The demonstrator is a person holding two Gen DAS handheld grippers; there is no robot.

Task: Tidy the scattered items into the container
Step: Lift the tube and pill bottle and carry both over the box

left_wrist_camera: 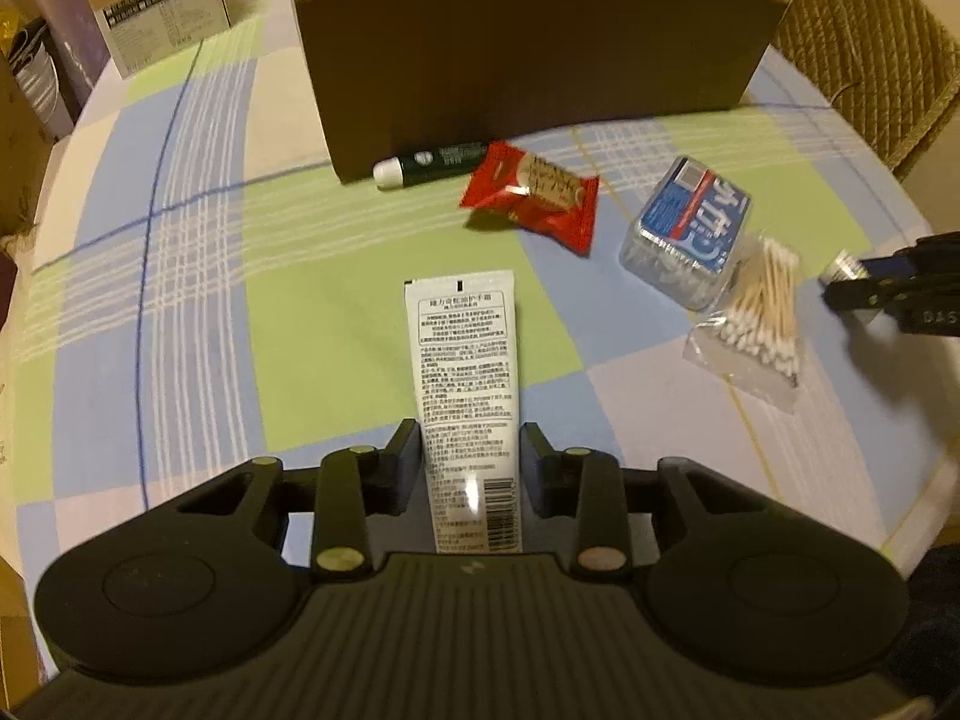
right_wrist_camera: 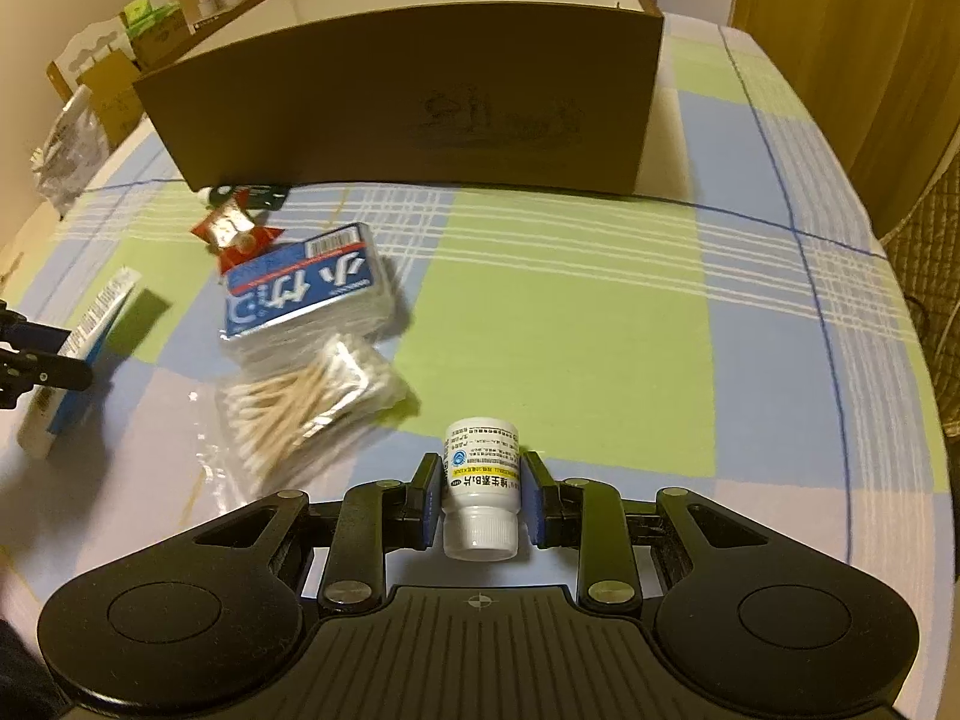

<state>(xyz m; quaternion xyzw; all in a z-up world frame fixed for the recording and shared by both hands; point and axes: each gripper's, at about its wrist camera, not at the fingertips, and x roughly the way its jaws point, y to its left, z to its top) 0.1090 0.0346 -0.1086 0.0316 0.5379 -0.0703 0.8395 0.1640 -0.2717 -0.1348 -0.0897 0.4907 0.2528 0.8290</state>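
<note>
We have both grippers loaded. The left gripper point(left_wrist_camera: 469, 462) has its jaws closed against the sides of a white tube point(left_wrist_camera: 465, 384), which points away from us toward the box point(left_wrist_camera: 540, 54); the right gripper point(right_wrist_camera: 480, 492) clamps a small white bottle point(right_wrist_camera: 480, 480) by its body, cap toward the camera. Both things appear lifted off the tablecloth point(right_wrist_camera: 570, 330), though how high we cannot tell.

The step in hand, as we judge it, is carrying both to the box at the far side of the table. We should raise each well above the near wall before moving forward (that wall looks tall), keep the two arms apart so they do not cross, and release only once over the opening. The tube is held near its cap end and may droop, so a level, slow carry suits it.

Left on the cloth we count four things: one dark pen point(left_wrist_camera: 432, 163) touching the foot of the box, one red snack packet point(left_wrist_camera: 534, 195) just beside it, one blue tissue pack point(left_wrist_camera: 690, 240), and one bag of cotton swabs point(left_wrist_camera: 759, 324) leaning on that pack.
</note>
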